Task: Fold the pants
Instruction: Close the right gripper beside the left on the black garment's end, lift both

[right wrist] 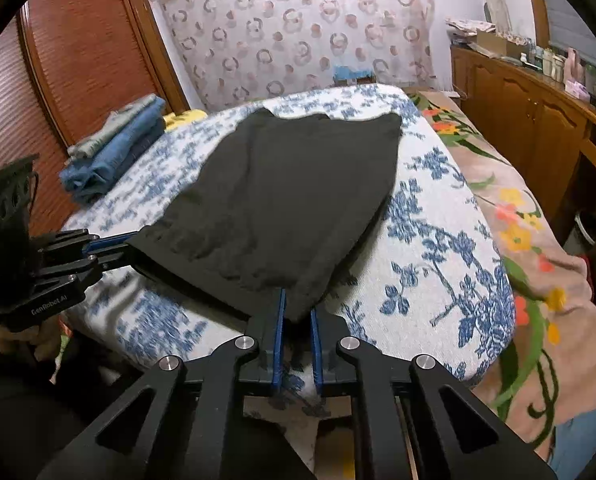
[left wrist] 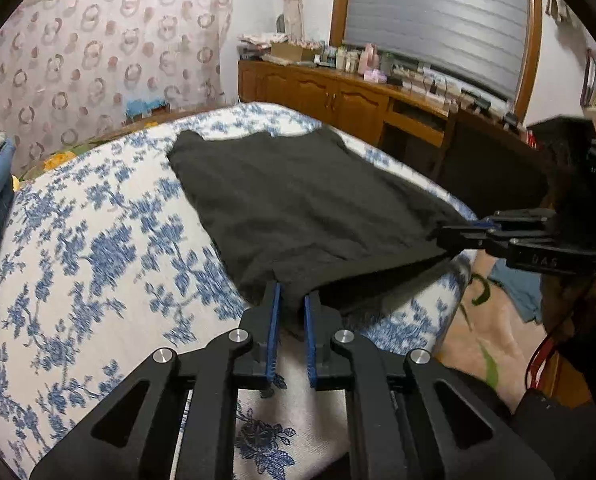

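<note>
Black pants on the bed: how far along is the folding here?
Done: the black pants already lie as one flat panel on the floral blanket. In hand: the left hand-held gripper and right hand-held gripper each pinch a near corner. Left: carrying that edge over to the far end. Folded jeans wait beside.

The pants (left wrist: 298, 200) are plain black, soft-looking fabric, spread mostly flat across a cushion (left wrist: 98, 240) with a white and blue flower print. The far edge lies down on the cushion, while the near edge is lifted a bit off it at both corners, so the cloth sags slightly in between.
</note>
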`<state>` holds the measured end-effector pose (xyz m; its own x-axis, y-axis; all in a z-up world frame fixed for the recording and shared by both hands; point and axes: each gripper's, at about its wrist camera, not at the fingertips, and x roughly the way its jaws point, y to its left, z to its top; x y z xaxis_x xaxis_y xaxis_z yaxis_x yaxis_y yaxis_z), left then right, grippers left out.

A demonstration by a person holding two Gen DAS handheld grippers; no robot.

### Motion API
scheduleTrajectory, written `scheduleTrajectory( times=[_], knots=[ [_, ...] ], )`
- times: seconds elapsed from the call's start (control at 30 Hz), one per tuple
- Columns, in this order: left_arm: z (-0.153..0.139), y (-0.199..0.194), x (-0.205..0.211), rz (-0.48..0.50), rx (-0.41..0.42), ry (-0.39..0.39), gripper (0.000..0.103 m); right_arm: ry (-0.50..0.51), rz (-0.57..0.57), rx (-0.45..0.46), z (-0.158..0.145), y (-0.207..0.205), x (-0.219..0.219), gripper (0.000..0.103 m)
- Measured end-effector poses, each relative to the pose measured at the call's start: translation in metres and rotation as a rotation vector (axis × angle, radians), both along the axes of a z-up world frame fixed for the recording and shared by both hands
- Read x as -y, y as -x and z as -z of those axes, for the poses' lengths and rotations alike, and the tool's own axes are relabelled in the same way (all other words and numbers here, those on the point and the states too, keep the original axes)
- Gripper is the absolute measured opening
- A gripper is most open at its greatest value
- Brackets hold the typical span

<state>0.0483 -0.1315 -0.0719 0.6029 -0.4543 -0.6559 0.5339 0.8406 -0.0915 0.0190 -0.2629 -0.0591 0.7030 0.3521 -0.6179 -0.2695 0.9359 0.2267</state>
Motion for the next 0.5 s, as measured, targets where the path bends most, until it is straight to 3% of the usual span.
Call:
scheduleTrajectory(
  times=[0.5],
  knots=[
    [-0.069, 0.015, -0.030, -0.051, 0.167, 0.072, 0.010, -0.005, -0.056, 0.222, -0.069, 0.022, -0.010, 0.010]
  ],
)
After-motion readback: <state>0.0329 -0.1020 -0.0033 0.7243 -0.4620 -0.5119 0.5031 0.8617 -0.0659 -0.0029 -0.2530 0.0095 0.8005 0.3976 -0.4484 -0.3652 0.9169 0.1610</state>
